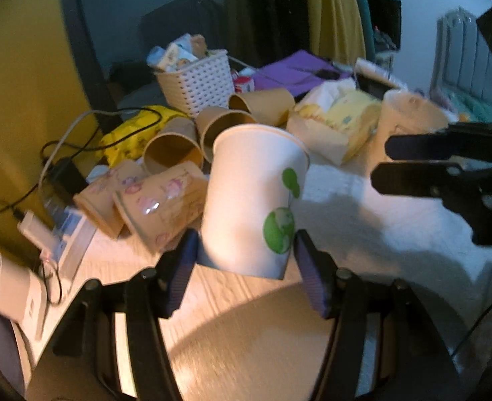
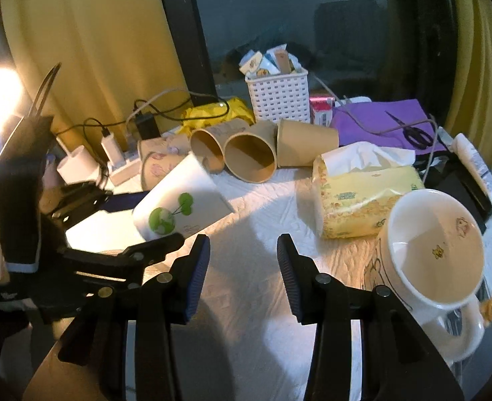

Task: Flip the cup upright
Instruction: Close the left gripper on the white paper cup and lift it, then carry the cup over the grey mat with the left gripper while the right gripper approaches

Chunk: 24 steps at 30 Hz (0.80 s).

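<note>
A white paper cup with a green globe print sits between the fingers of my left gripper, gripped near its base, mouth tilted up and away. In the right wrist view the same cup hangs tilted in the left gripper above the table, base to the lower left. My right gripper is open and empty over the white cloth, to the right of the cup. It shows in the left wrist view as dark fingers at the right.
Several brown paper cups lie on their sides behind. A tissue pack, a large ceramic mug, a white basket, scissors on a purple folder, chargers and cables surround the white cloth.
</note>
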### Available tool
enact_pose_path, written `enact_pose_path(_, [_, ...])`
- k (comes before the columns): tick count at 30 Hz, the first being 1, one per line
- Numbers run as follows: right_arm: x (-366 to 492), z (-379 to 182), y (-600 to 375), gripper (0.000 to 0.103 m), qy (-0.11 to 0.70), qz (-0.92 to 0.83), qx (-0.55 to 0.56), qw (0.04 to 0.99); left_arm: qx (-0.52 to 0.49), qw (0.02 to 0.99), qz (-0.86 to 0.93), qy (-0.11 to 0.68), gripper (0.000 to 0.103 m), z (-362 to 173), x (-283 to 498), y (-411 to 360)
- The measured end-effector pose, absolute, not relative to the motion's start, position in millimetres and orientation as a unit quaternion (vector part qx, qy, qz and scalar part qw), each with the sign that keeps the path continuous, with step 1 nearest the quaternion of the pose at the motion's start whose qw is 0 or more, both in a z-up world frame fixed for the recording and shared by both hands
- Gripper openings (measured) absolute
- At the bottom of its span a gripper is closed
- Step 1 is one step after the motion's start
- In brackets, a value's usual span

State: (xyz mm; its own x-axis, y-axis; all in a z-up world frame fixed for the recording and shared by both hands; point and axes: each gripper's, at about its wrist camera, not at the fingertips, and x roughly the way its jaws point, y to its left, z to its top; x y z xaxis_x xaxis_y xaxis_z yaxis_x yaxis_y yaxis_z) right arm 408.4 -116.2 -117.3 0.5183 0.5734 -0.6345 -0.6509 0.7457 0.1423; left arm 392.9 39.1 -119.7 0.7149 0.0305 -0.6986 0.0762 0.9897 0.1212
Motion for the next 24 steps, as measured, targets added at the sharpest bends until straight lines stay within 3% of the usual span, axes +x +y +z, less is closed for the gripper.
enact_pose_path(6, [379.6, -94.8, -125.4, 0.044, 0.327, 0.350, -0.036, 0.877, 0.020, 0.935, 0.010, 0.353, 0.060, -96.9, 335.6, 40.1])
enact_pose_path(14, [323.7, -68.4, -129.9, 0.063, 0.302, 0.347, -0.033, 0.887, -0.007, 0.951, 0.037, 0.306, 0.060, -74.0, 261.9, 31.8])
enact_pose_path(24, [252.1, -43.9, -132.2, 0.064, 0.281, 0.361, -0.021, 0.889, -0.038, 0.969, 0.051, 0.240, 0.060, -60.5, 175.1, 25.3])
